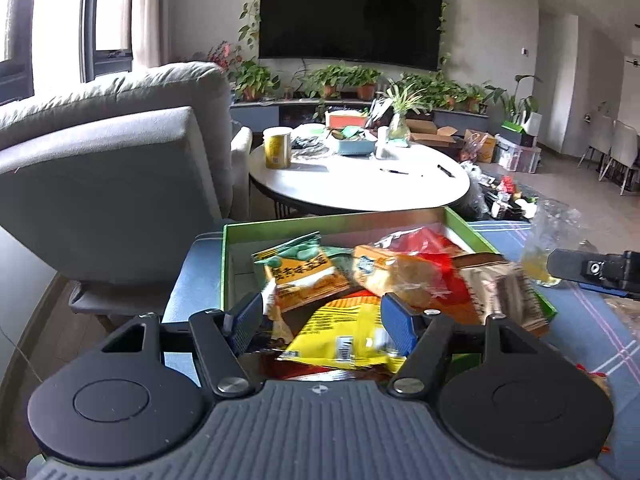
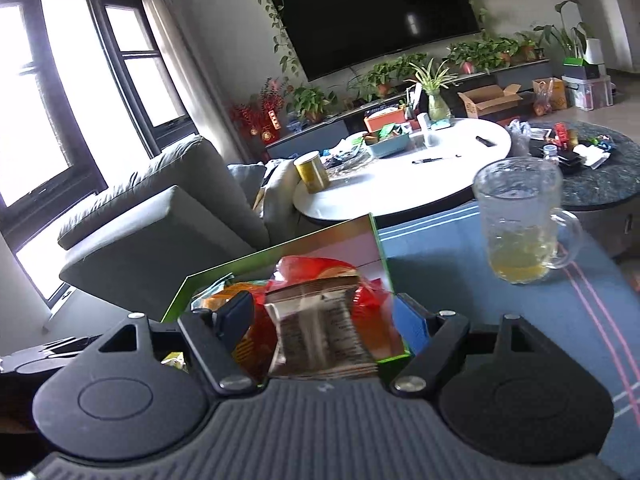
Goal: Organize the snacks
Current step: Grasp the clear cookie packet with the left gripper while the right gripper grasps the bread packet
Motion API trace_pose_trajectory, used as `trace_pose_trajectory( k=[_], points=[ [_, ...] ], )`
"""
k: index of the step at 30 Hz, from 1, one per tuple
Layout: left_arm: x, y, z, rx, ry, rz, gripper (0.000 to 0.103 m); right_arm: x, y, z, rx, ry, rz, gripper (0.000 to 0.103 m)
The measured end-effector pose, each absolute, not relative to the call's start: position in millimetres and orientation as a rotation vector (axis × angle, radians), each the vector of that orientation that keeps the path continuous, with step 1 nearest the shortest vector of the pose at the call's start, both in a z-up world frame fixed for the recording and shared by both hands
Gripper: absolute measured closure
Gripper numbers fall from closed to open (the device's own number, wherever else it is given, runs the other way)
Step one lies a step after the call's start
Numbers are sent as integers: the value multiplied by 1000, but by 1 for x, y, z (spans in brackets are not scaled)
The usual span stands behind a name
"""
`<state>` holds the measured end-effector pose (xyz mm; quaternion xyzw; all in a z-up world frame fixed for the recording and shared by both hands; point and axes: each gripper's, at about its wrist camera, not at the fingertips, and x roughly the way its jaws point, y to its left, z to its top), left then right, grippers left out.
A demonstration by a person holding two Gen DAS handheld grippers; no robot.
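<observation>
The left gripper (image 1: 322,322) has its jaws roughly half spread with nothing pinched; the blue pads stand clear on either side of a yellow crinkled snack packet (image 1: 348,338) that lies below them at lower centre of the left wrist view. The right gripper (image 2: 324,320) is likewise about half open, its pads apart from the brown-striped clear-wrapped biscuit pack (image 2: 320,328) seen between them (whether a pad brushes it I cannot tell, as the wrapper is blurred).

Both packets lie in a shallow green-rimmed cardboard tray (image 1: 228,264) filling the middle of both views. Piled in it too are an orange and green bean-snack bag (image 1: 300,272), a clear-wrapped bread loaf (image 1: 400,276) and a red plastic packet (image 2: 316,266).

The tray rests on a blue cloth with pink and white stripes (image 2: 460,280). Right of the tray in the right wrist view stands a clear glass mug holding a little yellow liquid (image 2: 520,224), upright and apart from the tray. Further up the frame sit a white oval table (image 1: 360,184) and a grey sofa (image 1: 112,168) at left.
</observation>
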<state>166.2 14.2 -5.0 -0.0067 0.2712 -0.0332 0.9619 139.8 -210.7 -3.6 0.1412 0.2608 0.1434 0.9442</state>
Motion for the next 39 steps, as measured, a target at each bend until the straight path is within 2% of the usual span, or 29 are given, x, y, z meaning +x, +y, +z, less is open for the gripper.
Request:
trace_pose_trajectory(
  k=[21, 39],
  points=[
    [125, -50, -16, 57, 583, -312, 38, 126, -261, -45, 147, 708, 183, 36],
    [180, -160, -70, 238, 671, -589, 39, 98, -305, -50, 116, 767, 137, 36]
  ],
)
